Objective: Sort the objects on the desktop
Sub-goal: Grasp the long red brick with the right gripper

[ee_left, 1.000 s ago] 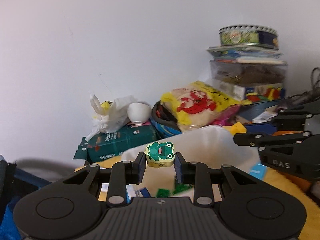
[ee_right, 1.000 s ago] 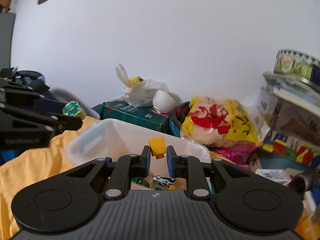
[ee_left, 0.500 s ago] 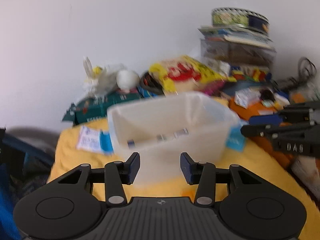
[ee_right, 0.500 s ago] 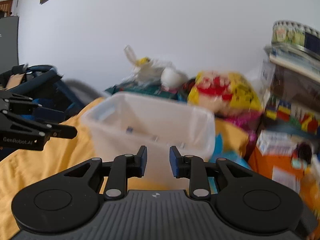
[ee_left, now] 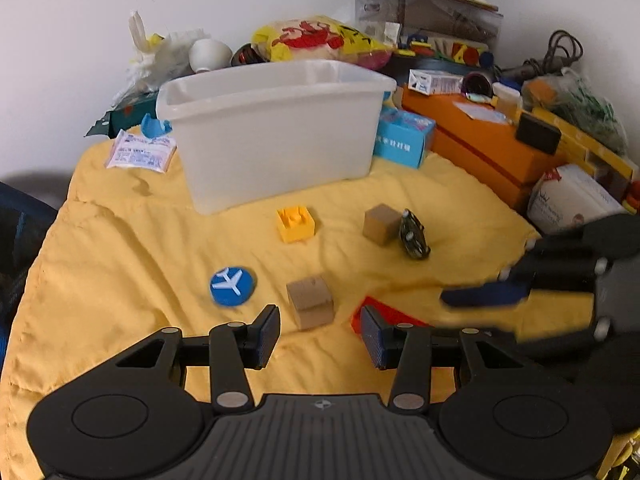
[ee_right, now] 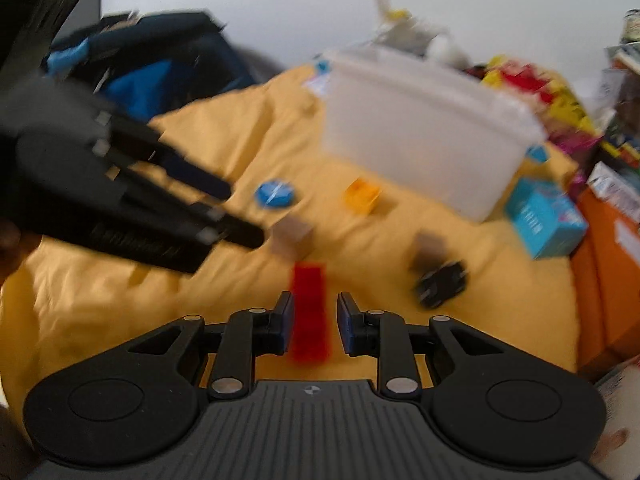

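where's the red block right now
In the right wrist view, the red block lies on the yellow cloth between the open right tongs, near a brown cube.

Cluttered home room, yellow blanket [ee_left: 120, 248], snack bag [ee_left: 320, 40], stacked boxes [ee_left: 472, 140]

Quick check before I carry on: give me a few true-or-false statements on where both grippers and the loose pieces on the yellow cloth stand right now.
1. The left gripper is open and holds nothing. True.
2. The right gripper is shut on the red block. False: its jaws stand apart with the block lying between them, not clamped.
3. The yellow brick lies on the yellow cloth in front of the white bin. True.
4. The blue airplane disc sits inside the bin. False: it lies on the cloth, left of the nearer brown cube.
5. The toy car rests beside the farther brown cube. True.
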Demonstrator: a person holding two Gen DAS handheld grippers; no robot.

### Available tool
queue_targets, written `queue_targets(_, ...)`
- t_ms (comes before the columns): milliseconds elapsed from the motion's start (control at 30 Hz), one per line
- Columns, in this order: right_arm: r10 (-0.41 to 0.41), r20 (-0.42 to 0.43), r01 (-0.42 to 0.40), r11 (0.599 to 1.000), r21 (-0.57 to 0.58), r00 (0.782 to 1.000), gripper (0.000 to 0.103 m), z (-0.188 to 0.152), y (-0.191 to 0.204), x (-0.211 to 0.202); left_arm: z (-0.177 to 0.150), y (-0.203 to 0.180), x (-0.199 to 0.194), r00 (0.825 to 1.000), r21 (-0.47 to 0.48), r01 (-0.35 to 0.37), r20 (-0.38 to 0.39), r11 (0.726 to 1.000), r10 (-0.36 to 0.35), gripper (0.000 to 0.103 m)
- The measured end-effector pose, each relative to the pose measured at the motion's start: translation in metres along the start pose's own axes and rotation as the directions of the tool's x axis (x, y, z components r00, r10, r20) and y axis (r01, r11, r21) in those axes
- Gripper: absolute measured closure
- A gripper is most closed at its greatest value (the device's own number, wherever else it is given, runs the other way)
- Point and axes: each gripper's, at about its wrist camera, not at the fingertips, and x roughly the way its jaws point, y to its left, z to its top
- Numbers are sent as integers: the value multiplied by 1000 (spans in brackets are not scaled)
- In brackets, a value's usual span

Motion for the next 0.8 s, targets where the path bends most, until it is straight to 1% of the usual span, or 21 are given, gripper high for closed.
queue_targets(33, -9, -12, 8, 999, -32, 1000, 77, -2, 6, 4, -1, 0, 0, 1000, -3, -1, 0, 1000, 1, 55)
queue_targets(67, -25, -5, 25, 997, -68, 1000, 76, -4, 12, 6, -1, -1, 0, 1000, -6, -2, 0, 1000, 2, 55)
queue_targets(133, -59, 32, 64, 985, -161, 998, 76, -12, 26, 6, -2, -2, -1, 1000, -9, -4, 1, 1000, 4, 55)
queue_targets(167, -61, 48, 69, 978, -199, 997, 76, -13, 32, 7, -3, -2, -3, 1000, -8, -9, 5, 1000, 9, 55)
queue_targets(233, -67, 48, 76, 966, -247, 997, 77, -17, 41, 11, -3, -2, -5, 1000, -7, -15, 10, 1000, 15, 55)
queue_targets(267, -83, 46, 93, 958, -270, 995, 78, -18, 45, 15, -4, -2, -6, 1000, -9, -18, 10, 1000, 18, 55)
queue_targets(333, -144, 31, 146, 939, -313, 989, 77, -21, 49, 25, -5, -1, -7, 1000, -16, -22, 7, 1000, 22, 55)
queue_targets(400, -191, 32, 191, 929, -318, 981, 76, -23, 44, 33, -6, 0, -6, 1000, -23, -25, -2, 999, 25, 55)
queue_targets(467, -200, 19, 197, 931, -307, 980, 75, -22, 37, 38, -7, -2, -6, 1000, -27, -20, -7, 999, 20, 55)
queue_targets(500, -204, 4, 197, 938, -285, 979, 78, -20, 31, 40, -8, -3, -6, 1000, -22, -18, -7, 1000, 18, 54)
queue_targets(533, -196, -17, 186, 950, -253, 980, 79, -19, 25, 40, -8, -5, -5, 1000, -11, -18, -8, 1000, 18, 55)
queue_targets(600, -138, -49, 132, 985, -111, 989, 79, -13, 6, 35, -8, -8, -5, 1000, 11, -25, -3, 1000, 25, 54)
queue_targets(633, -72, -63, 73, 997, 15, 995, 78, -12, -6, 29, -9, -8, -4, 999, 20, -32, 0, 999, 32, 54)
queue_targets(667, 8, -60, 1, 989, 150, 998, 78, -10, -21, 23, -8, -7, -2, 999, 24, -43, 2, 999, 43, 54)
queue_targets(700, 96, -40, -80, 954, 290, 995, 78, -10, -37, 18, -7, -4, 0, 999, 22, -55, 2, 998, 55, 54)
queue_targets(733, 183, -9, -162, 889, 427, 983, 78, -13, -52, 14, -5, 0, 3, 998, 16, -67, 3, 998, 67, 54)
queue_targets(767, 257, 22, -228, 811, 539, 966, 78, -19, -65, 12, -3, 4, 6, 996, 8, -88, 9, 996, 88, 54)
queue_targets(800, 328, 48, -283, 721, 632, 943, 78, -25, -75, 14, -1, 9, 10, 994, 1, -110, 14, 994, 110, 54)
